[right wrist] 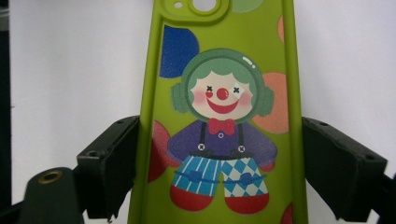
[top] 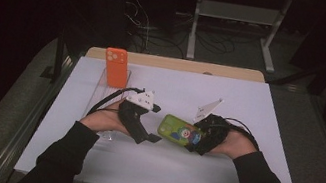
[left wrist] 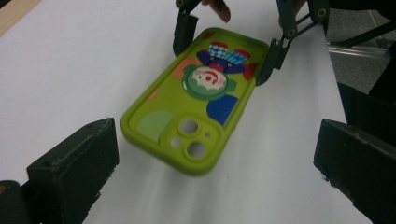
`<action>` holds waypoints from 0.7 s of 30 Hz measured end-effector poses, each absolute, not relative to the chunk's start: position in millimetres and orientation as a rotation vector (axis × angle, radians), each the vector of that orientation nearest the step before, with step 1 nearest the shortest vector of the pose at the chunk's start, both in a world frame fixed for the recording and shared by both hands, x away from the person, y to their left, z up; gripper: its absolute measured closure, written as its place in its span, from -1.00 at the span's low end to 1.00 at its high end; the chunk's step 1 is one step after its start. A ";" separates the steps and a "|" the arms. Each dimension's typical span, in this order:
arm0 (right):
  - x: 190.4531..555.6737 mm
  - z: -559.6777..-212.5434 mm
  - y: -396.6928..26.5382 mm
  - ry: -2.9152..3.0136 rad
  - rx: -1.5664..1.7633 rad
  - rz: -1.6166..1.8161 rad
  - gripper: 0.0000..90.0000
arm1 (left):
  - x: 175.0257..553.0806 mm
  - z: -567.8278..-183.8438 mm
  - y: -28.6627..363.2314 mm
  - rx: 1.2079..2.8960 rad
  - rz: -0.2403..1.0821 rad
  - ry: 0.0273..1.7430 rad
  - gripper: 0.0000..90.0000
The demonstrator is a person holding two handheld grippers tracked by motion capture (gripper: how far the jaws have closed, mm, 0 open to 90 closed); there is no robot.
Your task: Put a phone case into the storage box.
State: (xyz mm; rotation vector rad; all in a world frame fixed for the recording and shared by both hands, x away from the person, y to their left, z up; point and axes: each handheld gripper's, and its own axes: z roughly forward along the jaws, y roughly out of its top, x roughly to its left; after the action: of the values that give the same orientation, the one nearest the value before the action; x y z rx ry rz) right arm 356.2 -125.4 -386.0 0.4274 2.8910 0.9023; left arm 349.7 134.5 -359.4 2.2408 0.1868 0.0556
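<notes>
Jaws of right gripper (top: 197, 137) clamped the green clown phone case (top: 180, 129) mid-frame; left gripper (top: 155, 123) jaws apart. I judged a handover next: left closes on the camera end.

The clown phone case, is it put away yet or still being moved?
Still being moved. Done: the orange phone case already stands in the clear rack. In hand: the right tool clamps the green clown case by its long sides, lifted off the white table. Left: handing it to the open left tool, probably then racking it.
</notes>
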 end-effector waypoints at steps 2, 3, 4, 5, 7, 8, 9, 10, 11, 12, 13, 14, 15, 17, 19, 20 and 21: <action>354.3 -386.2 -122.7 2.899 0.400 0.898 -0.67 | 348.3 -360.0 133.5 2.248 0.053 0.180 -1.00; 353.1 -386.0 -121.7 2.903 0.391 0.900 -0.67 | 348.6 -360.2 133.2 2.251 0.053 0.165 -1.00; 352.2 -385.8 -121.0 2.910 0.378 0.903 -0.67 | 347.3 -360.8 132.6 2.250 0.042 0.173 -1.00; 350.9 -385.4 -120.2 2.915 0.369 0.904 -0.67 | 347.1 -360.8 132.3 2.254 0.044 0.165 -1.00; 348.7 -385.1 -118.4 2.918 0.335 0.919 -0.67 | 345.9 -361.0 130.9 2.256 0.037 0.150 -1.00; 347.3 -385.1 -117.1 2.924 0.324 0.919 -0.67 | 345.4 -360.9 129.9 2.262 0.037 0.138 -1.00; 346.0 -385.2 -115.7 2.928 0.306 0.916 -0.67 | 344.0 -361.8 128.4 2.262 0.030 0.138 -1.00; 344.5 -385.2 -114.1 2.936 0.297 0.913 -0.67 | 343.5 -362.4 127.0 2.270 0.030 0.129 -1.00; 343.3 -385.2 -112.6 2.943 0.286 0.907 -0.67 | 342.7 -363.5 125.6 2.278 0.031 0.122 -1.00; 342.0 -384.9 -111.3 2.947 0.275 0.895 -0.67 | 341.8 -364.3 124.2 2.290 0.029 0.114 -1.00; 340.7 -384.8 -109.9 2.952 0.269 0.893 -0.67 | 341.1 -365.4 122.8 2.297 0.029 0.104 -1.00; 339.2 -384.2 -108.8 2.957 0.267 0.887 -0.67 | 340.3 -366.5 121.4 2.305 0.029 0.099 -1.00; 338.5 -383.6 -107.8 2.955 0.251 0.888 -0.67 | 339.4 -367.5 119.7 2.316 0.027 0.087 -1.00; 337.5 -382.3 -106.0 2.950 0.214 0.894 -0.67 | 338.9 -368.4 117.8 2.326 0.023 0.058 -1.00; 335.8 -380.9 -104.3 2.952 0.194 0.899 -0.67 | 337.5 -369.6 115.7 2.334 0.016 0.051 -1.00; 334.9 -380.4 -103.3 2.953 0.186 0.901 -0.67 | 336.8 -370.2 114.8 2.338 0.013 0.046 -1.00; 334.2 -379.8 -102.3 2.953 0.176 0.894 -0.67 | 336.5 -370.7 113.8 2.343 0.016 0.037 -1.00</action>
State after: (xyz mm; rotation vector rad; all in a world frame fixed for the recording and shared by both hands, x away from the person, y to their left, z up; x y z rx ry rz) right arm 334.2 -102.3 -379.8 0.1758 2.9533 0.8935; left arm 336.5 113.8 -370.7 2.3433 0.0365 0.0164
